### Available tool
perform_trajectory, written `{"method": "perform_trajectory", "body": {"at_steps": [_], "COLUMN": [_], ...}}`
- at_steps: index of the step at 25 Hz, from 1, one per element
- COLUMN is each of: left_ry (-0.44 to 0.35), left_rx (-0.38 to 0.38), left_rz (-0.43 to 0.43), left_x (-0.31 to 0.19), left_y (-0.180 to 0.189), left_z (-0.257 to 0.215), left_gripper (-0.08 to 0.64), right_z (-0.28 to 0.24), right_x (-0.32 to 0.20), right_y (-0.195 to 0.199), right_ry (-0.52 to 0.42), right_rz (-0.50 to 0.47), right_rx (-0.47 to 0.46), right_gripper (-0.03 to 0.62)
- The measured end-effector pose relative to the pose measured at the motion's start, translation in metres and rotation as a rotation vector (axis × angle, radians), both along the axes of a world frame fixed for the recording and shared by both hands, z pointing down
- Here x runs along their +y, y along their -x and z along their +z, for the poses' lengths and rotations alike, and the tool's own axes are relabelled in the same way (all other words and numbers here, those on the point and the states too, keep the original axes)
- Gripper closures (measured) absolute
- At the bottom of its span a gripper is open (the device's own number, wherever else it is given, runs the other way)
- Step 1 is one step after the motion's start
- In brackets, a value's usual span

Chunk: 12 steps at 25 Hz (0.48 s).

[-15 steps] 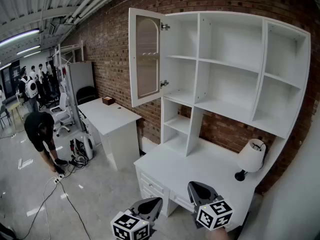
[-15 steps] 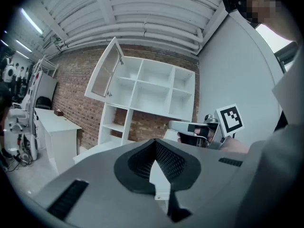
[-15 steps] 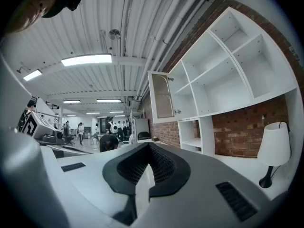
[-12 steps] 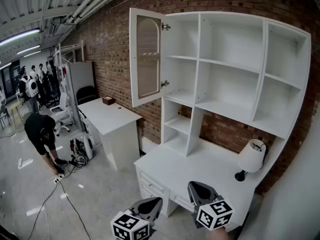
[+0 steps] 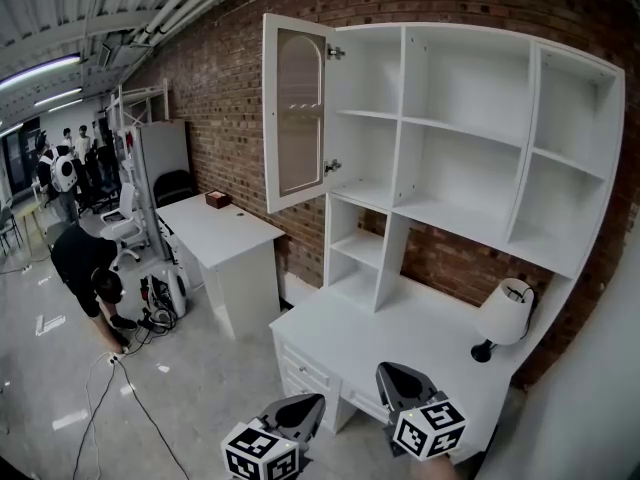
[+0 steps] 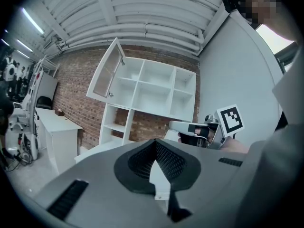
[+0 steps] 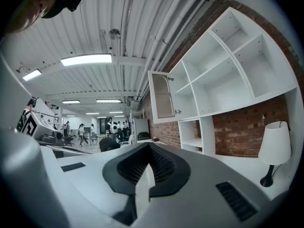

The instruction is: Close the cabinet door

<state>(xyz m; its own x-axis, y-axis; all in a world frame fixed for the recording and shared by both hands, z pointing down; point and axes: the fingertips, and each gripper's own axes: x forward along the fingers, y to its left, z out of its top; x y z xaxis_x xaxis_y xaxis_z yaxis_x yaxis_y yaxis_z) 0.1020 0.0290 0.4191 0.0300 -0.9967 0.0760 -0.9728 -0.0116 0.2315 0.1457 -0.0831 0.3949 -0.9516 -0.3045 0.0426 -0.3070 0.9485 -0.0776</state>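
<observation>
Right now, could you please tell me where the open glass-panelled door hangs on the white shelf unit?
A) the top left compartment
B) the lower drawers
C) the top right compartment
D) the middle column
A: the cabinet door stands swung out on hinges at the left edge of the shelf unit, in front of its top left compartment. The other compartments show no door.

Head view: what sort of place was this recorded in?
Probably an industrial-style lab or workshop hall: a bare red brick wall, a ribbed grey metal ceiling with tube lights, and a grey concrete floor around a white desk-and-shelf unit.
</observation>
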Motion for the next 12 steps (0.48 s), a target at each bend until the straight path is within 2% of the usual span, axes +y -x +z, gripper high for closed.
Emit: {"method": "perform_trajectory", "body": {"at_steps": [12], "left_ry": [-0.002], "left_rx": [0.002], "left_rz": [-0.028], "left_x": [0.007], "left_y": [0.021], "left_z": [0.001], "left_gripper": [0.552], "right_z": [0.001], "right_x": [-0.003], "right_y": [0.011], "right_ry": [0.021], "right_rz": [0.009], "right_rx": [-0.008], "right_gripper": [0.565]}}
